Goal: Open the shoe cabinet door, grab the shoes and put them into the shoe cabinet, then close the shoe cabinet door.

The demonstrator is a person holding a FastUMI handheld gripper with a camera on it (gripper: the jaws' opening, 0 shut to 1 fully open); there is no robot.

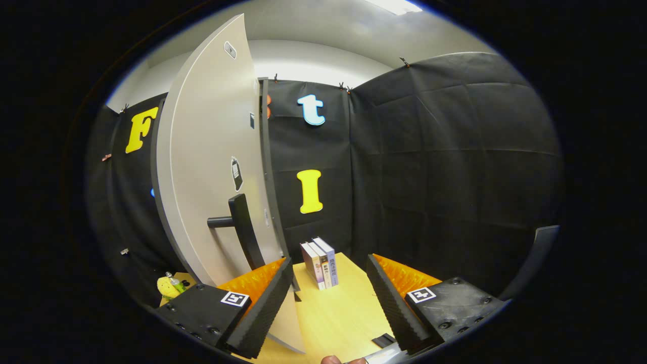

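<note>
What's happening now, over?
Gripper open, holding nothing. Cabinet door just ahead, its handle beside the left finger. Books standing beyond the fingers.

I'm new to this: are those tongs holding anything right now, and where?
Nothing. The tongs are open, with only the table between them.

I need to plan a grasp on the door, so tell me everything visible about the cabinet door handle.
The handle is a dark, matte bar, upright with a slight lean, held off the pale grey door by a short round post on its side. It sits low on the door, just beyond the claw, whose fingers are open and touch nothing.
</note>
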